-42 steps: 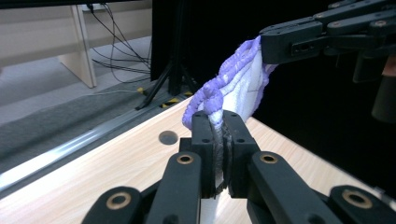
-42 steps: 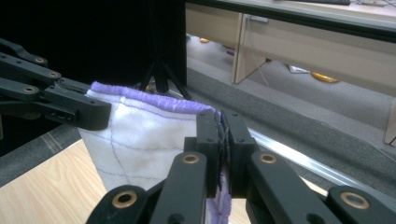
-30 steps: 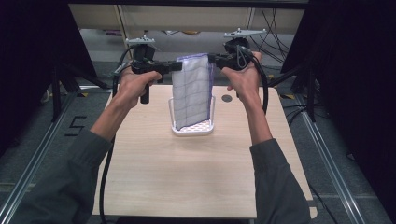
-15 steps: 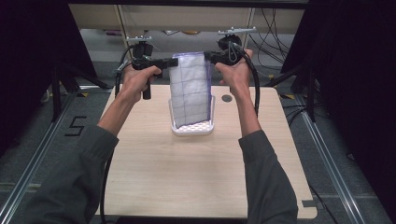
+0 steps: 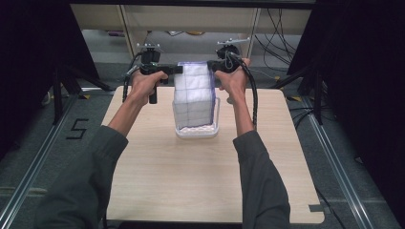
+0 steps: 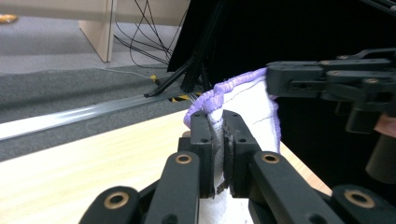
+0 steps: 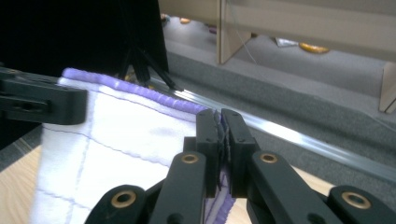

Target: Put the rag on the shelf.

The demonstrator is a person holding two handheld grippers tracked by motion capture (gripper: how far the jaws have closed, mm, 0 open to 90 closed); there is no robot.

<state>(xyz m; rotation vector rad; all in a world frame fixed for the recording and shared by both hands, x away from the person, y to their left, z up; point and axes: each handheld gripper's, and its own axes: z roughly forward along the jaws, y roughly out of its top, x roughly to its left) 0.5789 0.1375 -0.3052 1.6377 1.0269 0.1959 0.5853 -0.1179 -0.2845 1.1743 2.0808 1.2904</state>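
Note:
A white cloth point(image 5: 193, 95) with purple grid lines and a purple hem hangs stretched between my two grippers, above the far middle of the table. My left gripper point(image 5: 177, 70) is shut on its upper left corner, and the cloth point(image 6: 243, 100) is pinched between the black pads of my left gripper point(image 6: 219, 128). At the upper right corner my right gripper point(image 5: 213, 66) is shut on the hem, seen up close in the right gripper view as the right gripper point(image 7: 219, 122) clamping the cloth point(image 7: 116, 140). The cloth's lower end sits in a clear tray point(image 5: 216, 119).
The light wooden table point(image 5: 205, 181) has open surface in front of the tray. Beyond its far edge lie a grey floor with cables point(image 5: 277, 33) and wooden shelf legs point(image 5: 126, 28). Dark curtains stand on both sides.
Both hands have sunk with the cloth held taut, so more of its lower part now rests in the tray.

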